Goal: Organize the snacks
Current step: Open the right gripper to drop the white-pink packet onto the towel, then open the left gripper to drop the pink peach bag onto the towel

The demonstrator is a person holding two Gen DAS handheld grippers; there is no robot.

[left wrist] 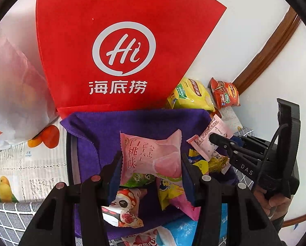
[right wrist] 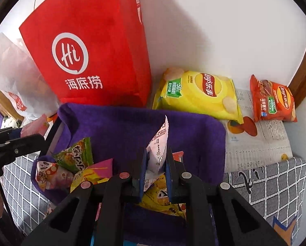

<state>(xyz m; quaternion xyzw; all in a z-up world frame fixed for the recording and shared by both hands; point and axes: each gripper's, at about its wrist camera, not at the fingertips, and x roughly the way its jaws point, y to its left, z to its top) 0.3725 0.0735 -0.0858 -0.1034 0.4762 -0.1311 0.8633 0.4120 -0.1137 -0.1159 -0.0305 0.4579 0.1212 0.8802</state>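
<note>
Progress: sorting is mid-way, judging by how the snacks lie. You have a container lined with purple cloth (right wrist: 120,127) already holding several small packets: a green packet (right wrist: 77,153), a mushroom-print packet (right wrist: 50,172), a pink-and-yellow packet (right wrist: 95,172) and a yellow packet (right wrist: 161,201) low under the fingers

Your left gripper (left wrist: 151,170) is clamped on the pink peach-flavour packet (left wrist: 150,155), held over the cloth-lined container, both pads pressing its sides. Your right gripper (right wrist: 155,172) is closed tight on a small white sachet (right wrist: 159,149), which stands up between the pads, also over the container. Neither item is released yet

Still outside: the yellow crisp bag (right wrist: 198,94) and the orange crisp bag (right wrist: 273,100), lying on the newspaper-covered desk (right wrist: 259,141) against the wall, beside the red tote bag (right wrist: 91,51). A blue packet (left wrist: 183,229) and a strawberry-print packet (left wrist: 140,237) show at the near edge; whether they sit inside the container you cannot tell

Remaining, as judged: drop both held items, then deal with the two crisp bags
</note>
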